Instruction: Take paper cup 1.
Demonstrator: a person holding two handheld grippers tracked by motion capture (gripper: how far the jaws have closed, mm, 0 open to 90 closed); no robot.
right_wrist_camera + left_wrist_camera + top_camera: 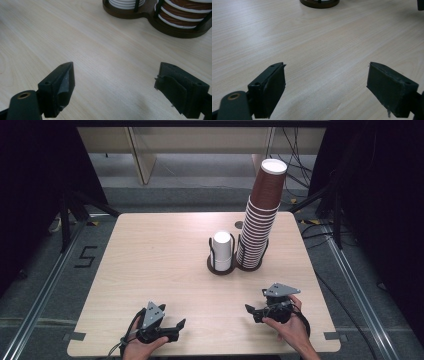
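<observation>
A tall, leaning stack of brown paper cups stands upside down in the right ring of a dark two-ring holder at the middle of the table; its rims show in the right gripper view. A short stack of white cups fills the left ring. My left gripper rests low near the front edge, open and empty. My right gripper sits at the front right, open and empty as well. In each gripper view the jaws stand wide apart over bare wood.
The light wooden table has its front edge close to both hands. A small dark disc lies behind the holder. Black tripod legs and cables stand on the floor around the table.
</observation>
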